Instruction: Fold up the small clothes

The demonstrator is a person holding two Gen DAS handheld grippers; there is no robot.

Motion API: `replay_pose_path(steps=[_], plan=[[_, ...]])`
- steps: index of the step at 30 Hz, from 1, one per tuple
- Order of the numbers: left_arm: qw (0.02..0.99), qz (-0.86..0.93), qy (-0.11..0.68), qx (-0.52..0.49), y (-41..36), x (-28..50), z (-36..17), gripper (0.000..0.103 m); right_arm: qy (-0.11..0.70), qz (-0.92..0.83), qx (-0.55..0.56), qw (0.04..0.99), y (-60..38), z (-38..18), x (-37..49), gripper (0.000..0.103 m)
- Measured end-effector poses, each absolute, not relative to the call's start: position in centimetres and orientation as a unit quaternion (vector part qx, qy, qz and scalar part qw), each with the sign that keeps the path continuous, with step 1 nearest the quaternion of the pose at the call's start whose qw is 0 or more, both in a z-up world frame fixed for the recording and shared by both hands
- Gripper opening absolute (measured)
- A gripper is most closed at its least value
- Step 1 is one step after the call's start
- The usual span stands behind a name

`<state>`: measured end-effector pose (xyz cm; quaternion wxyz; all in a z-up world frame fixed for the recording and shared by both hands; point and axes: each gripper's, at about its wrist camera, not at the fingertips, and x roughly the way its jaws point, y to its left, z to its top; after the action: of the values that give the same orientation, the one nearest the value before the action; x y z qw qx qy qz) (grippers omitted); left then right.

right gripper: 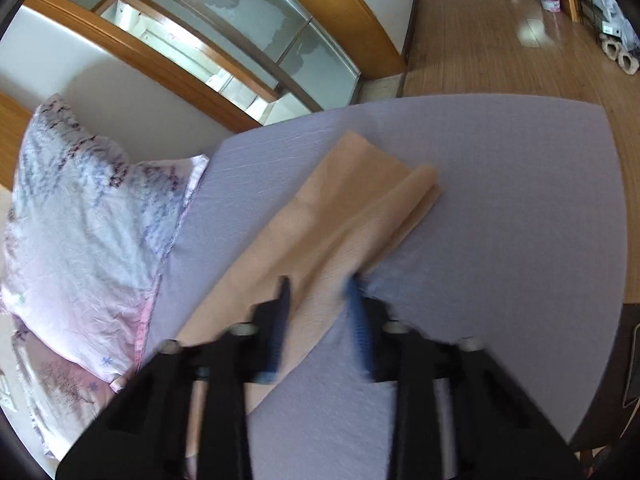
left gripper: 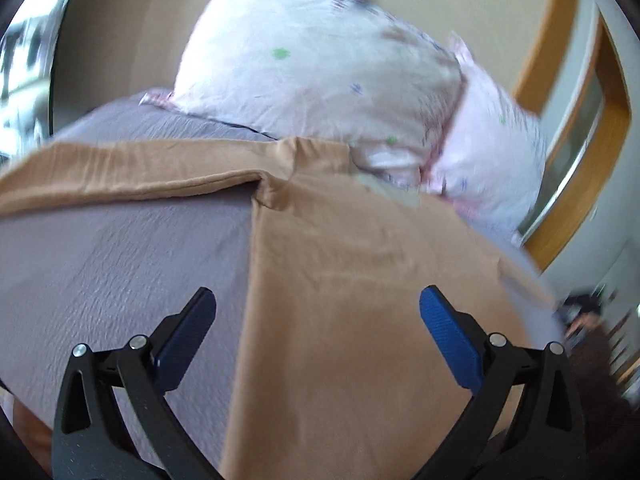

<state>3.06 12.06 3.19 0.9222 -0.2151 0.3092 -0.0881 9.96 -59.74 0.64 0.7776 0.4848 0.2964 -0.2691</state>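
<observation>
Lying tan garment, seemingly partly folded

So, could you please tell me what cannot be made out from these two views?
- Right gripper: motion-blurred in the right wrist view; unclear whether it touches the tan garment.
- Tan garment's near end: hidden under the left gripper in the left wrist view.
- Pillow print: blurred there.

Tan garment on lilac sheet — pillow white-pink, floral-printed.

Left tool spread wide; right tool parted.
</observation>
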Motion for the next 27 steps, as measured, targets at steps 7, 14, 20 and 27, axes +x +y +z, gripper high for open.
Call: replay_pose_path(steps=[7, 14, 20, 27], plan=[[0.898, -0.019, 0.277, -0.341, 21.7, 3.9, 3.0, 0.101, 0.244, -0.184, 0.324, 0.895, -51.4, 10.3, 12.6, 0.005], [0.867, 0.049, 0.267, -0.417, 28.0, 4.2, 2.3, 0.093, 0.243, 0.125, 0.194, 0.942, -26.4, 17.1, 17.6, 0.005], [0.839, 0.110, 0.280, -0.453, 31.5, 3.5, 0.9, 0.087, 0.440, 0.296, 0.047, 0.847, -5.0, 7.6, 20.4, 0.006], [0.821, 0.138, 0.280, -0.477, 34.6, 3.0, 0.7, 0.085, 0.438, 0.313, 0.104, 0.837, -6.2, 6.9, 18.1, 0.072]])
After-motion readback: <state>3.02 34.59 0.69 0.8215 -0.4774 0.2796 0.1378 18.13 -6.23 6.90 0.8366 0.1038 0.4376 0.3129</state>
